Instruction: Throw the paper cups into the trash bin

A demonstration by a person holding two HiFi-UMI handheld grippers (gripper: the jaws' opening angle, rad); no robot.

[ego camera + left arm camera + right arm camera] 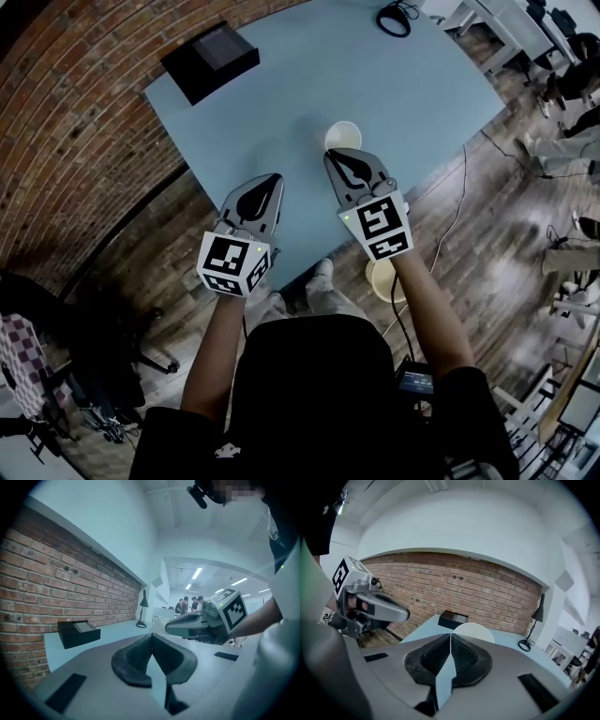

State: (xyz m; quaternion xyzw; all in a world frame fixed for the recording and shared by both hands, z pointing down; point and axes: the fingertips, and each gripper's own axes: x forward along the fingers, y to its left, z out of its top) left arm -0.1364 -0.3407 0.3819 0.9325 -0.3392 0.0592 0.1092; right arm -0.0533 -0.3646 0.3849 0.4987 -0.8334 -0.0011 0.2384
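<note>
Head view, with both gripper views. The paper cup (343,137) stood on end on the blue-grey table (403,84), just right of the frame's centre and a little above it. Its long axis ran vertically, so that 1 circular end faced the head camera. I could not tell whether that end was the mouth or the base.

My right gripper (337,161) lay immediately below the cup in the frame, its tips pointing up-left at the cup's near side. I could not tell whether they touched it. In the right gripper view the 2 jaws of this gripper (450,637) were pressed together with nothing between them. The cup (476,631) appeared as a white rounded shape just behind their tips.

My left gripper (270,183) was held left of the right one, lower in the frame and near the table's near edge. It pointed up and slightly right. In the left gripper view its jaws (151,637) were likewise brought together and held nothing. The right gripper (187,623) showed at centre right there.

A black box (208,62) sat at the table's far-left corner, in the upper left of the frame, well apart from the cup. A brick wall (75,122) filled the left side.
</note>
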